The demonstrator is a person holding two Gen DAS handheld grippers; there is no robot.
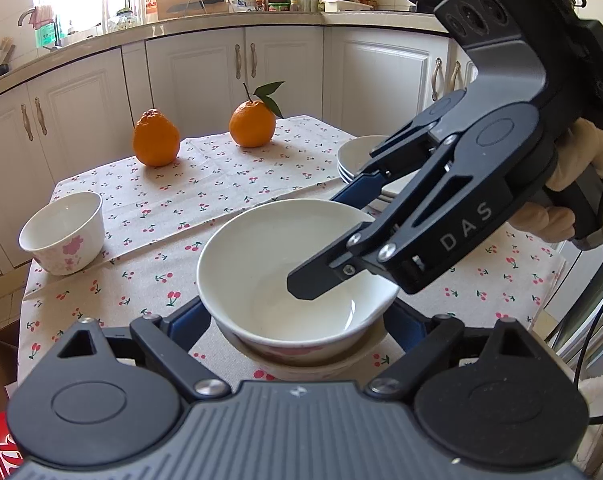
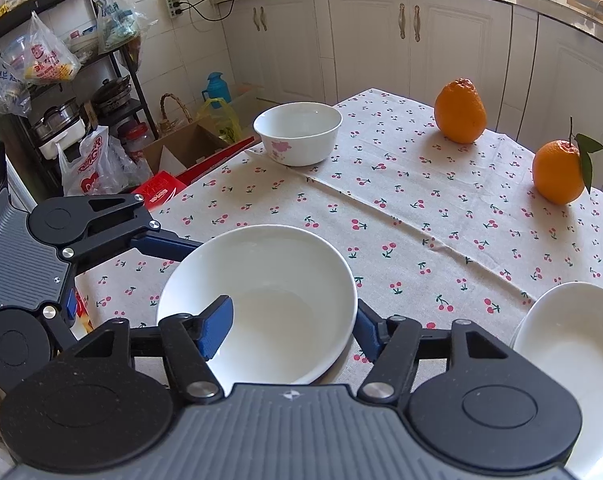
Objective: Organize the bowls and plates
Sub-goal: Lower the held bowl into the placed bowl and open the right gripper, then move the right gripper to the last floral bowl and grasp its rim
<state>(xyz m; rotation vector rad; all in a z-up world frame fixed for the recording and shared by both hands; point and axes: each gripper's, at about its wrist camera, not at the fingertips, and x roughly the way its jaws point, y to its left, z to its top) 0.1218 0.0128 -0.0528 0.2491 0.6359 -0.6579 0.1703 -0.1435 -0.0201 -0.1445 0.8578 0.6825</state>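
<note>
A white bowl (image 1: 277, 252) (image 2: 261, 280) sits nested in a second bowl (image 1: 313, 366) on the cherry-print tablecloth (image 1: 221, 184). My left gripper (image 1: 299, 314) straddles this stack, its blue pads (image 1: 191, 320) lying against both sides. My right gripper (image 1: 329, 240) (image 2: 291, 326) reaches in from the right with one finger inside the top bowl and the other outside its rim; the pads stand apart from the wall, so it is open. A smaller pink-flowered bowl (image 1: 63, 232) (image 2: 297, 132) stands alone at the table's left edge. Stacked white plates (image 1: 355, 156) (image 2: 573, 344) sit behind the right gripper.
Two oranges (image 1: 156, 138) (image 1: 252, 123) rest at the far side of the table. White cabinets (image 1: 285, 72) ring the room behind. A red box (image 2: 161, 190) and a cluttered shelf rack (image 2: 61, 92) stand on the floor to the table's left.
</note>
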